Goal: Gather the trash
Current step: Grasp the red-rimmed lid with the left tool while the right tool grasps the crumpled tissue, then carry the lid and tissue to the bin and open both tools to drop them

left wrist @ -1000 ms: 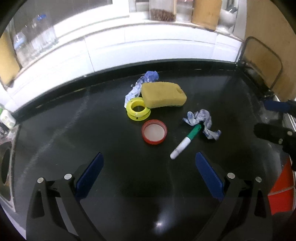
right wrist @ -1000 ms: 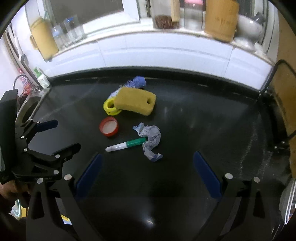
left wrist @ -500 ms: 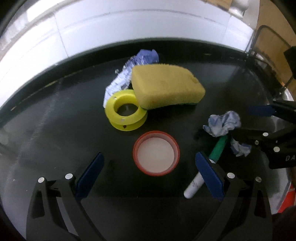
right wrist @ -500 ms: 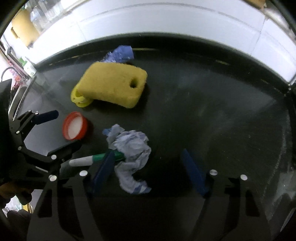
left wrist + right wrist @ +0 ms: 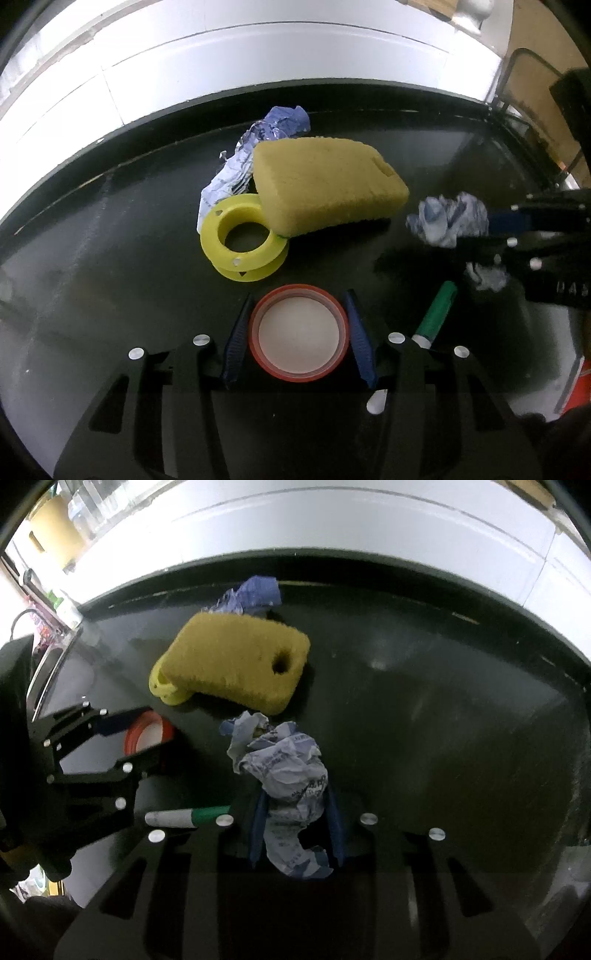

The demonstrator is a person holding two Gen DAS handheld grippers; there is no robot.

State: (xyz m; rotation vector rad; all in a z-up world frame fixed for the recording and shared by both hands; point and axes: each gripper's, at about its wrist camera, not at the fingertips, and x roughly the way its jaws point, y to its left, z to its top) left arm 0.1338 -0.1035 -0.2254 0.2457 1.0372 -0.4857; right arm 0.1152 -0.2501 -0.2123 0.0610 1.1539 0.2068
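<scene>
My left gripper (image 5: 298, 301) is shut on a red jar lid (image 5: 298, 336) with a white inside, its blue pads against both sides of the rim. It also shows in the right wrist view (image 5: 144, 734). My right gripper (image 5: 295, 797) is shut on a crumpled white and blue paper wad (image 5: 284, 771), which also shows in the left wrist view (image 5: 447, 219). A second crumpled blue and silver wrapper (image 5: 255, 147) lies behind the sponge (image 5: 325, 188) on the black counter (image 5: 110, 258).
A yellow sponge (image 5: 236, 664) leans on a yellow plastic spool (image 5: 242, 238). A green and white marker (image 5: 184, 816) lies between the grippers. White tiled wall (image 5: 221, 55) runs behind the counter. A sink edge (image 5: 48, 664) is at the left.
Both grippers moved forward and down and closed: the left around the red lid, the right around the paper wad. The wad now sits off the marker.
</scene>
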